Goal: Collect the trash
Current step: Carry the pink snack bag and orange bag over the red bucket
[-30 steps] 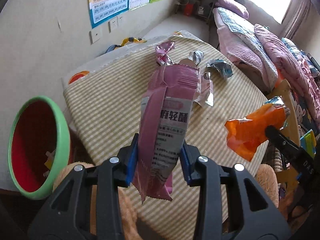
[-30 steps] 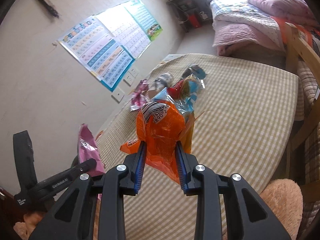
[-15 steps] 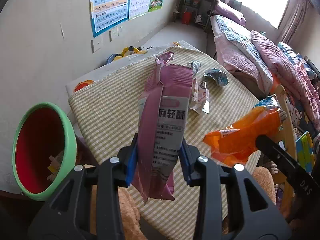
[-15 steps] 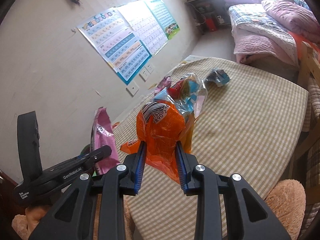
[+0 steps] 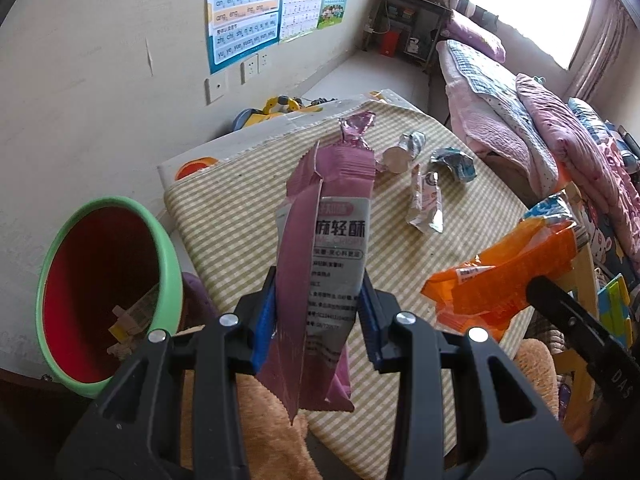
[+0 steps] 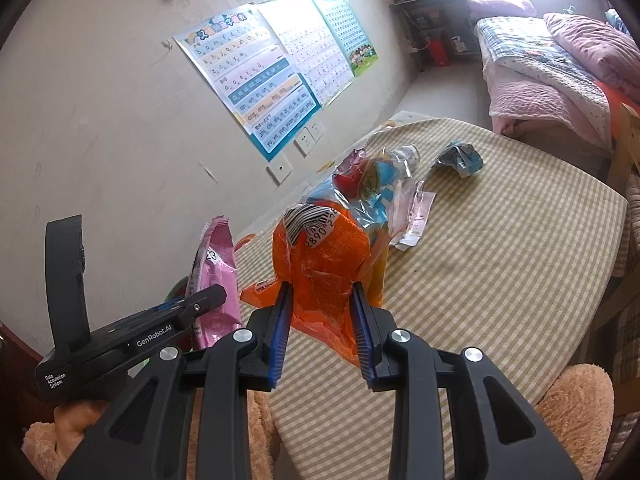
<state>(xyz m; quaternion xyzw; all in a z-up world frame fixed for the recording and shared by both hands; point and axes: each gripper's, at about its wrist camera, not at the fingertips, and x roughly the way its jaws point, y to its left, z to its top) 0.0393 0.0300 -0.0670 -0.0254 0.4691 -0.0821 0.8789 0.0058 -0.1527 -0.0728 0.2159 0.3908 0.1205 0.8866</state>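
Pink snack wrapper (image 5: 320, 264) pinched upright in my left gripper (image 5: 318, 316), above the checked table's (image 5: 472, 240) near edge; orange bag (image 6: 320, 264) clamped in my right gripper (image 6: 320, 320). Green-rimmed bin (image 5: 168, 264) sits just left, below (mouth tilted my way). I'd swing left over its mouth, release low, one wrapper at a time. Three scraps remain on the table.

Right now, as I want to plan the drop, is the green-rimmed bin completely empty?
No. The green-rimmed bin already has a few scraps lying at its red bottom in the left wrist view.
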